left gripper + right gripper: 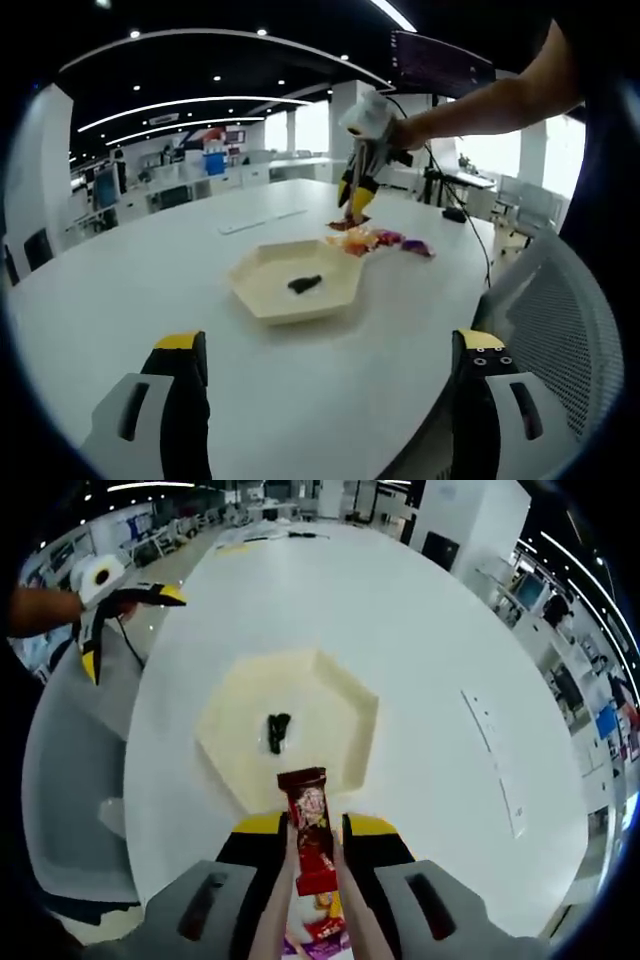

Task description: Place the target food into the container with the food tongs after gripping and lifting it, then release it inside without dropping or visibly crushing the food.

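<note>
Pinching a red snack packet between tongs clamped in its closed-in jaws, the right gripper hangs just short of the cream tray holding a dark piece, while the left gripper waits with jaws wide apart over the white table.

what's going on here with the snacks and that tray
A person holds a gripper in each hand over a white oval table. The right gripper clamps thin food tongs, and these tongs pinch a red wrapped snack bar lifted near the edge of a cream hexagonal tray. A small dark item already lies in the tray. A pile of colourful snack packets sits beside the tray. The left gripper hangs open and empty by a grey mesh chair.
</note>
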